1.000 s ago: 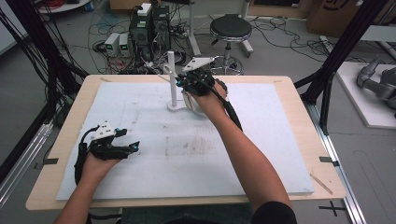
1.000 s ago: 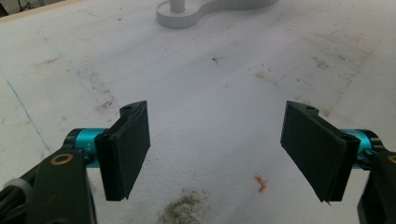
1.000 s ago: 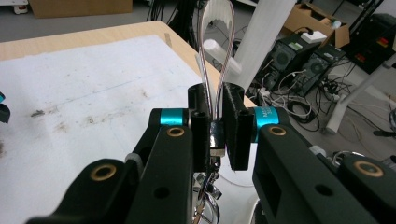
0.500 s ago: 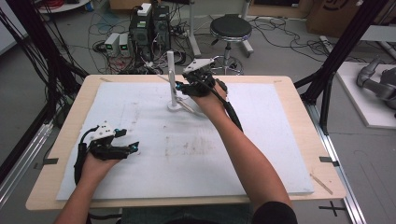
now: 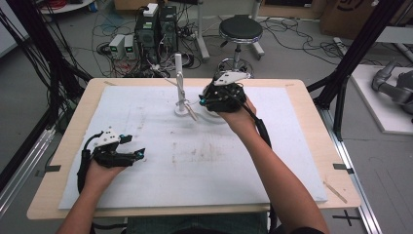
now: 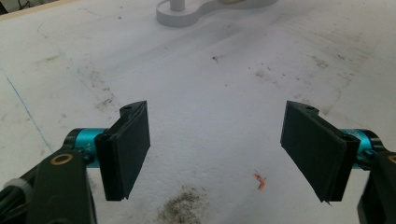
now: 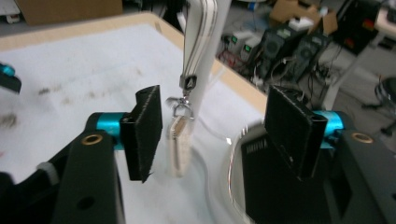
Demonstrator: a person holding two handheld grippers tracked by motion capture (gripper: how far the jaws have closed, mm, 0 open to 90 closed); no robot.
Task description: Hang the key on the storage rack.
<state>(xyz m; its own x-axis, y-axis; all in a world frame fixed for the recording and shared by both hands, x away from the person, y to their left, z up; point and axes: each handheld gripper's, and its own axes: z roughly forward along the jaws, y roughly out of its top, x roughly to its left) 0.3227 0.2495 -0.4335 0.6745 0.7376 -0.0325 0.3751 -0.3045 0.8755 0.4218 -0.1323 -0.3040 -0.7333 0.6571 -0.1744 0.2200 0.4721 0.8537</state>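
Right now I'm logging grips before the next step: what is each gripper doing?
Left gripper: open, empty, over the white mat.
Right gripper: open, jaws just opening; the lanyard tag hangs between them, unpressed.

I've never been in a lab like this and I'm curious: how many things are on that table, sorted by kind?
White mat: 1
White stand with post: 1
Strap with tag: 1
Grippers: 2, the left gripper and the right gripper, whose jaws have just been opening, the tag hanging between them
Total: 5
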